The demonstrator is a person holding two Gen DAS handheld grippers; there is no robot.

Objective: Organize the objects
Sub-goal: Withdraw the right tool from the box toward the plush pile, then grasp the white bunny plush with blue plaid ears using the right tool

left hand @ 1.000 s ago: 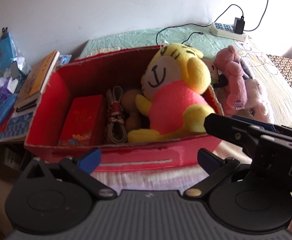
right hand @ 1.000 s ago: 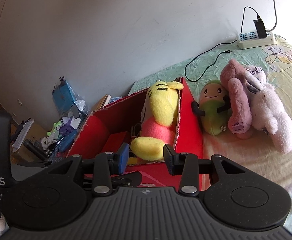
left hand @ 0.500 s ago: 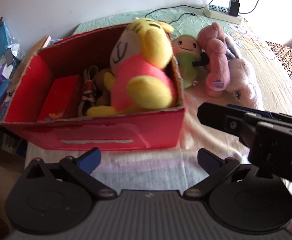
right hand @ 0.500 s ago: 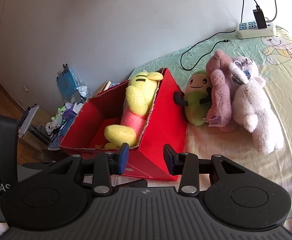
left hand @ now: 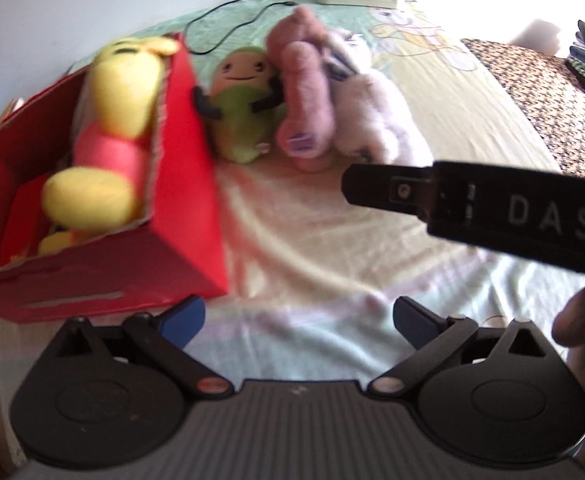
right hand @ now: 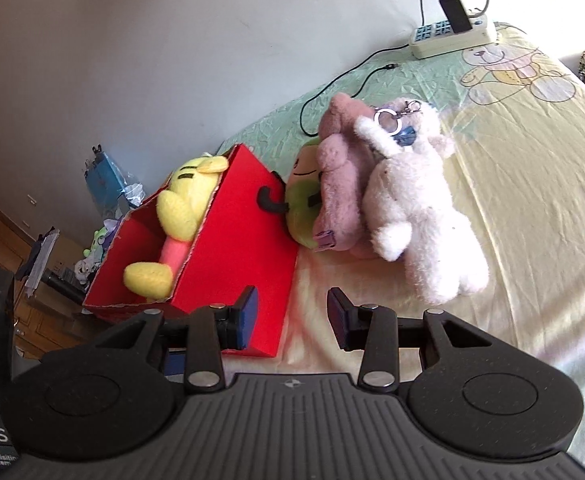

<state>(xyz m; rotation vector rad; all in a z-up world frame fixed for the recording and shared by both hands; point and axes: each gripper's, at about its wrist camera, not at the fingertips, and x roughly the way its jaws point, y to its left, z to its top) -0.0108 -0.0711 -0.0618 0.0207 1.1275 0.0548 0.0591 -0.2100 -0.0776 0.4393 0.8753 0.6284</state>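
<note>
Red cardboard box (right hand: pixel 228 256), yellow plush toy (right hand: pixel 184 208) inside

Plain grey wall (right hand: pixel 172 40); sunlit bed sheet (right hand: pixel 532 160).

White power strip (right hand: pixel 452 36) at bed's far edge by wall (right hand: pixel 172 40); black charger (right hand: pixel 456 12) plugged in, cable (right hand: pixel 344 80) trailing over sheet (right hand: pixel 532 160).
</note>
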